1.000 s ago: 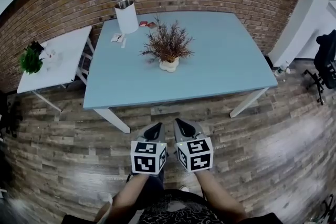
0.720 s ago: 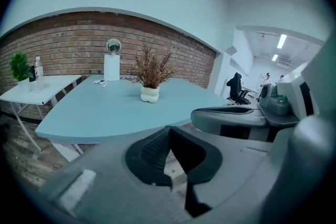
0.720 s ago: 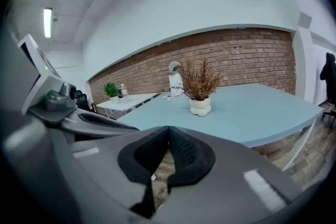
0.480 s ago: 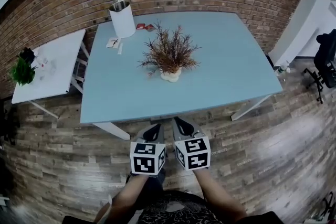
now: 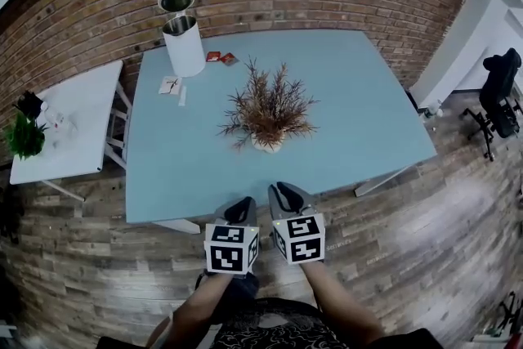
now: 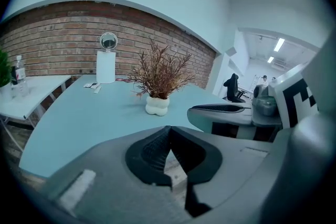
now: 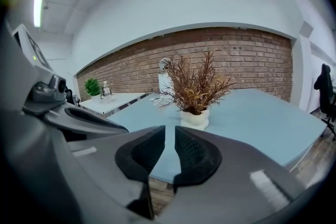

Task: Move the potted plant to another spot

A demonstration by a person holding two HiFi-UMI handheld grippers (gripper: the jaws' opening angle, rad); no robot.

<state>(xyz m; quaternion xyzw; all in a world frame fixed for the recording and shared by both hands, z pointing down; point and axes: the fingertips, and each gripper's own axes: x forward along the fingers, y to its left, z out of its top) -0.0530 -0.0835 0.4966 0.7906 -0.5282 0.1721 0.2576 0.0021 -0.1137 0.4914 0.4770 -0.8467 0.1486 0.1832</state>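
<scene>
The potted plant (image 5: 267, 112), dry brown twigs in a lumpy white pot (image 5: 267, 145), stands upright near the middle of the blue table (image 5: 359, 118). Both grippers hover side by side over the wooden floor at the table's near edge, well short of the pot. My left gripper (image 5: 239, 210) is shut and empty, its tips touching (image 6: 168, 128). The jaws of my right gripper (image 5: 286, 196) are opening, with a narrow slit between the pads (image 7: 169, 131) and nothing in it. The plant (image 6: 159, 73) lies ahead in the left gripper view, and the plant (image 7: 197, 89) straight ahead in the right gripper view.
A white cylinder bin (image 5: 183, 41) with a round lid stands at the table's far left corner, with small cards (image 5: 172, 84) and red packets (image 5: 221, 57) beside it. A white side table (image 5: 65, 127) with a green plant (image 5: 24, 136) is left. An office chair (image 5: 496, 94) is far right.
The table and plant have drawn nearer in the head view. Both grippers have come forward together, from over open floor up to the table's near edge.
</scene>
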